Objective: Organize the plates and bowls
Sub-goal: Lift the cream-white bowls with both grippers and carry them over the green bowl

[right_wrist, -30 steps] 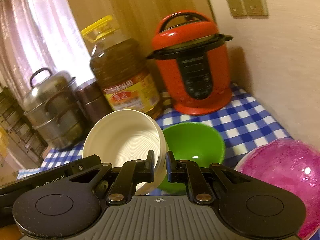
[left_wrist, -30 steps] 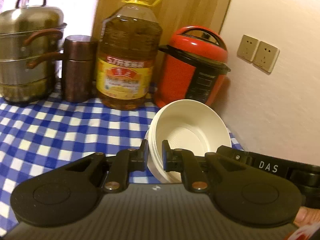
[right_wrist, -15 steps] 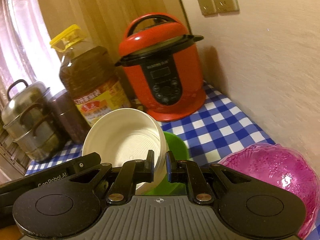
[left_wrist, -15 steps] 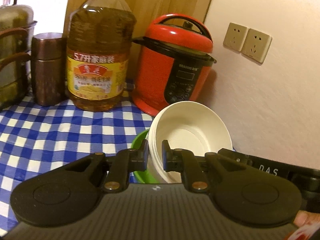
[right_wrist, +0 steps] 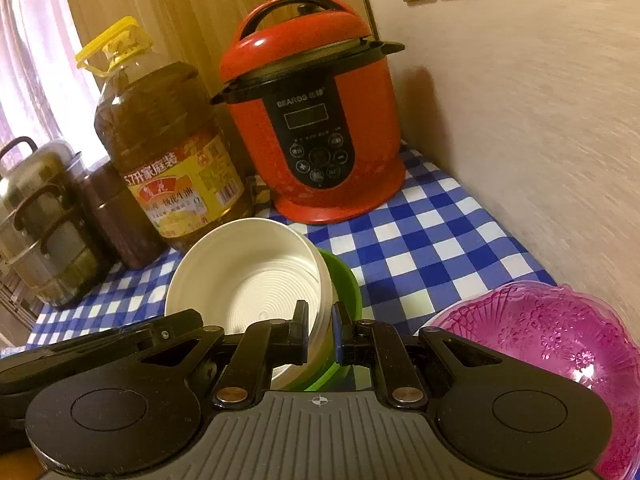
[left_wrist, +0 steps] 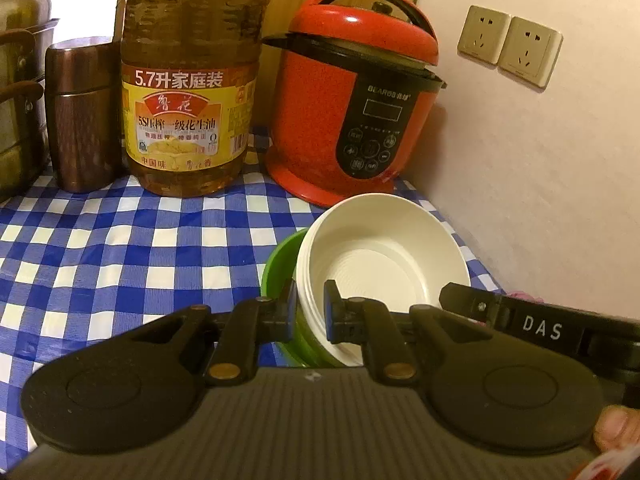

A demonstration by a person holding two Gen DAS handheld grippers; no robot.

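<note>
Left wrist view: my left gripper (left_wrist: 310,306) is clamped on the near-left rim of the white bowl (left_wrist: 384,256), one finger outside the wall, the other inside. The white bowl is tilted, its mouth turned toward the camera, and its lower part sits within the green bowl (left_wrist: 280,264), whose rim shows at the white bowl's 9 o'clock. I cannot tell whether the two bowls touch at the bottom. My right gripper's body, lettered "DAS", enters at the white bowl's 4 o'clock.

Right wrist view: my right gripper (right_wrist: 320,330) pinches the white bowl's (right_wrist: 256,280) right-hand rim, one finger inside, one outside, with the green bowl (right_wrist: 346,284) showing at the white bowl's 3 o'clock. Both grippers thus hold the same bowl by opposite sides of its rim. The pink glass bowl (right_wrist: 548,332) stands at 3 o'clock of the green bowl, apart from it, on the blue-and-white checked tablecloth (right_wrist: 432,232).

Background, left wrist view: the red pressure cooker (left_wrist: 356,96) lies at 12 o'clock of the bowls, near the wall; the oil bottle (left_wrist: 188,80) at 10 o'clock, just beside the cooker; the copper canister (left_wrist: 80,112) to the bottle's 9 o'clock; the steel steamer pot (left_wrist: 18,80) at the frame's left edge. Two wall sockets (left_wrist: 508,44) sit at the cooker's 2 o'clock.
</note>
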